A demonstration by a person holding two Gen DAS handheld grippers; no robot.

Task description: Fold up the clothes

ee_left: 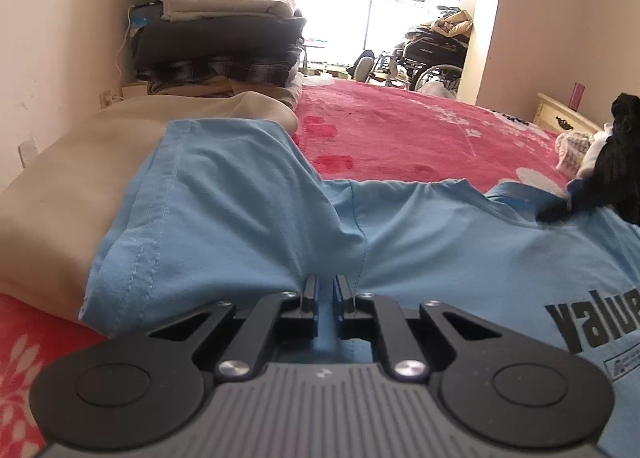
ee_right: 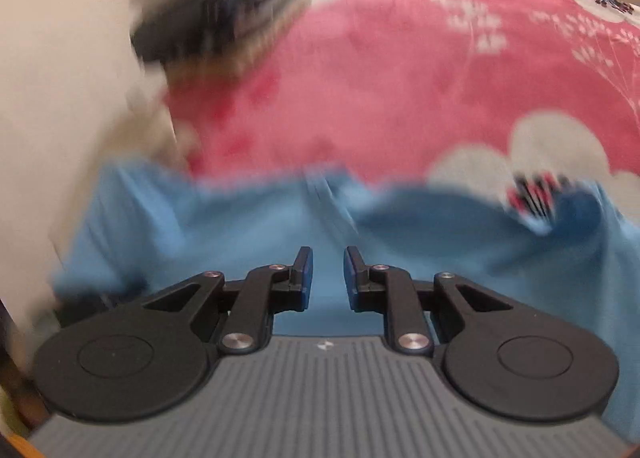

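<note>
The blue T-shirt (ee_left: 440,242), mid-frame, looks light, soft and floppy; its sleeve seam suits gripping. The left gripper (ee_left: 325,290) pinches it narrowly; the right gripper (ee_right: 328,270) stands slightly apart, empty.

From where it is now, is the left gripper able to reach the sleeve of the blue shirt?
Probably yes. The left gripper sits low on the blue shirt, and the sleeve lies just ahead on the beige cloth, with nothing between them.

light blue t-shirt (ee_left: 248,214), pink flowered blanket (ee_left: 400,126), beige garment (ee_left: 72,186).
</note>
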